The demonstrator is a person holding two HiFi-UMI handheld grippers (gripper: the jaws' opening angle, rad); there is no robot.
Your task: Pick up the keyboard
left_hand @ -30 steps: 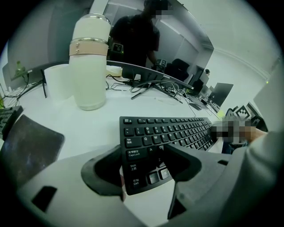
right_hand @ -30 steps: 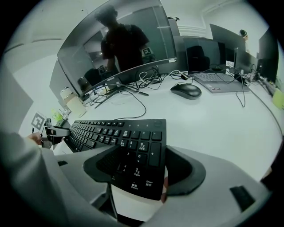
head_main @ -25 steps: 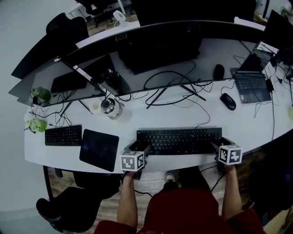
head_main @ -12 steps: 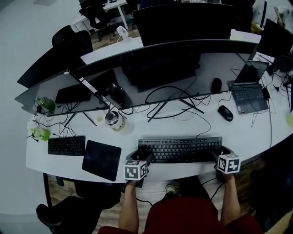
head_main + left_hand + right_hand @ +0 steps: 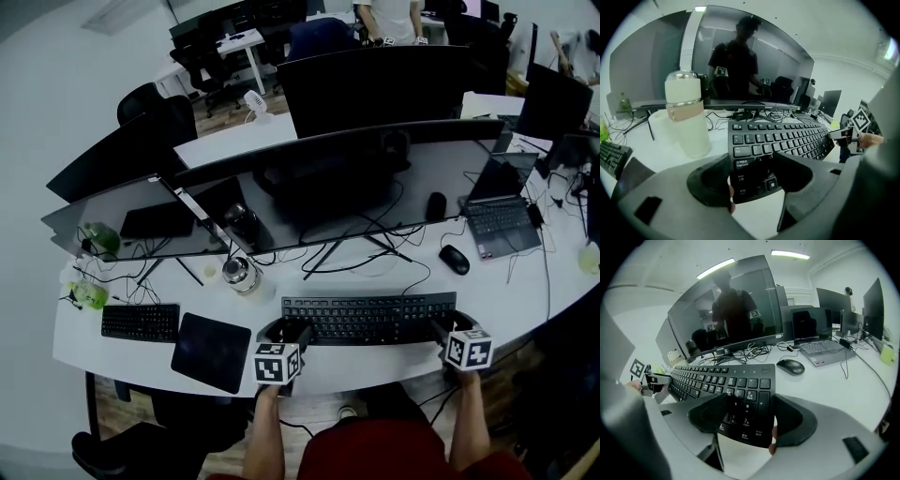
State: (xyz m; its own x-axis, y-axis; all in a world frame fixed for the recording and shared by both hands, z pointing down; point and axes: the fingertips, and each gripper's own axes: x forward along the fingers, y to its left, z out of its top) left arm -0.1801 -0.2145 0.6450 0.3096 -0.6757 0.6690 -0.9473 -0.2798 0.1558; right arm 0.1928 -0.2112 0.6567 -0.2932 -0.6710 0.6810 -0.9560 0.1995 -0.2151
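Note:
The long black keyboard (image 5: 368, 319) lies across the front of the white desk (image 5: 525, 281), held at both ends. My left gripper (image 5: 292, 334) is shut on its left end; in the left gripper view the keyboard (image 5: 783, 138) runs away from the left gripper (image 5: 752, 174), whose jaws clamp the Caps Lock corner. My right gripper (image 5: 444, 328) is shut on the number-pad end; in the right gripper view the keyboard (image 5: 722, 378) sits in the right gripper (image 5: 747, 417). Its near corners hang slightly above the desk top.
A pale tumbler (image 5: 686, 115) stands left of the keyboard, seen as a metal cup (image 5: 240, 274) from above. A mouse (image 5: 454, 259) and laptop (image 5: 502, 225) sit to the right. A small keyboard (image 5: 141, 322) and black pad (image 5: 212, 351) lie left. Curved monitor (image 5: 356, 178) and cables behind.
Both grippers have stayed shut on the keyboard's ends. The head view has tilted up and shows more of the room. The keyboard sits lower in the picture and looks slightly raised.

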